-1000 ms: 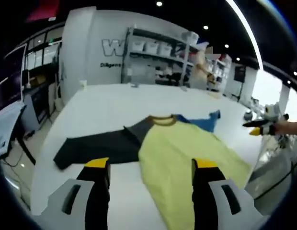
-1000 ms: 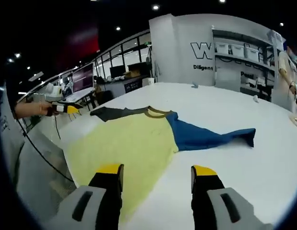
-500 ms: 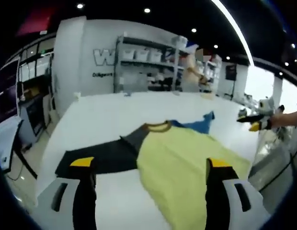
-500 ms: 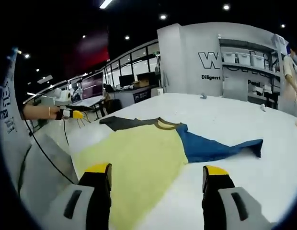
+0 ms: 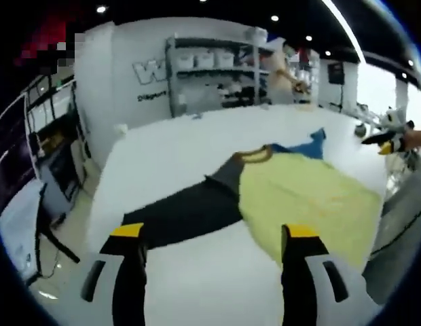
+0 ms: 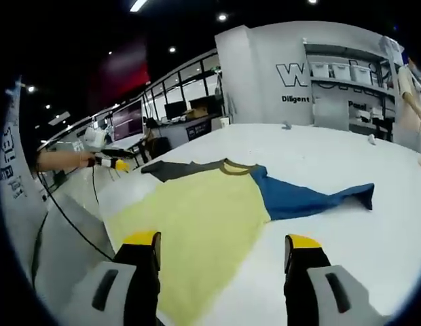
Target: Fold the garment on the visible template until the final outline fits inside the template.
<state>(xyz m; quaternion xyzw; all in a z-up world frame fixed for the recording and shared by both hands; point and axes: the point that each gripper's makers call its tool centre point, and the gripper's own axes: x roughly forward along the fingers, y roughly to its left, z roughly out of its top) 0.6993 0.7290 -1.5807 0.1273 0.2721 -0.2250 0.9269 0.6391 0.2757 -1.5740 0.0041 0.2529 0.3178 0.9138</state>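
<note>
A: What's the surface looking like?

B: A big white counter [image 6: 346, 170] is carrying the garment [image 6: 210, 210]. It's lying flat, yellow body toward the near edge, brown collar pointing at the far edge. The blue sleeve [image 6: 305, 198] is stretching out toward one side edge, the dark grey sleeve [image 5: 187, 210] toward the opposite one. I can't make out a template outline under it.

A: Hand-held grippers?

B: The left hand-held gripper [image 5: 214, 234] is hovering over the counter by the dark sleeve with its jaws spread wide, nothing between them. The right hand-held gripper [image 6: 221, 241] is hovering over the yellow hem, jaws also apart and not touching the cloth. Each one is showing up small in the other's view, off the counter's side, held by a hand.

A: And the room?

B: A white wall [image 6: 265, 75] with a large "W" logo is standing past the far edge, with shelving [image 5: 217, 78] holding white bins beside it. Desks with monitors [image 6: 176, 109] are lining a glass partition along one side. The ceiling is dark with spot lights [image 6: 223, 16].
</note>
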